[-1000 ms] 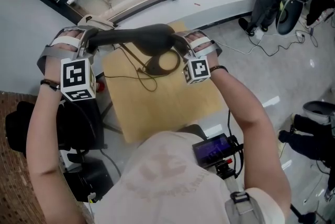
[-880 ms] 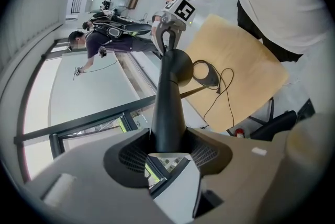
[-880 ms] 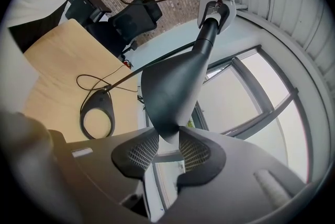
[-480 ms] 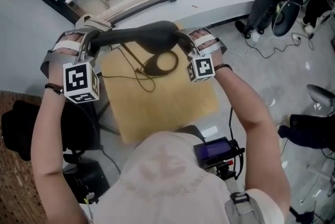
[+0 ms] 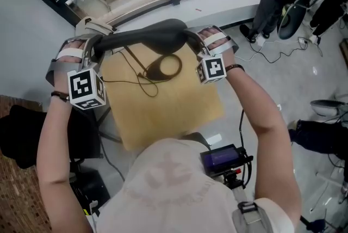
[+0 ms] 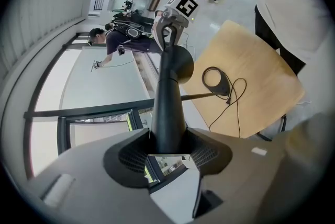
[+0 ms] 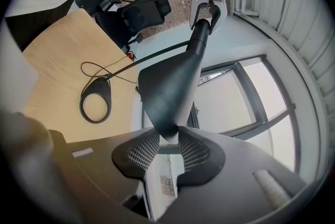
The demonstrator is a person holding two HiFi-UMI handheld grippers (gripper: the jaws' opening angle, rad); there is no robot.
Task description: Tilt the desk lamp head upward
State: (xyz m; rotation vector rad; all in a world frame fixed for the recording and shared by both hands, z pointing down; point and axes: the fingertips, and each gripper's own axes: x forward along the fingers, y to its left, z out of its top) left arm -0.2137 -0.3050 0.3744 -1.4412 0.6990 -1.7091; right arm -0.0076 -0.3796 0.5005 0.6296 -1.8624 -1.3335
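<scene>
I'm looking down on a pale wooden desk [image 5: 163, 112] with the desk lamp on it. The lamp head [image 5: 147, 37] is a long black wedge held roughly level above the far edge of the desk, between my two tools.

The left gripper [image 6: 167, 150] has the narrow neck end. Its fingers [image 6: 131, 157] are closed on that black bar, which fills the gap between them. The right gripper [image 7: 170, 145] has the broad tip, and its fingers [image 7: 144, 152] pinch the tapered edge from both sides. Both hold at a moderate opening, set by the thickness of what they grip.

Below the head, the ring base [image 5: 163, 66] lies flat on the desk. A thin stem [image 7: 152, 58] slants up from it toward the neck, and a thin cable [image 5: 136, 82] loops loosely beside the ring.

I judge the grasp to be finished and the tilt itself to be the step in hand. Next, the right gripper should lift the tip while the left holds the neck steady as a pivot. I'd go slowly so the light base doesn't drag or tip.
</scene>
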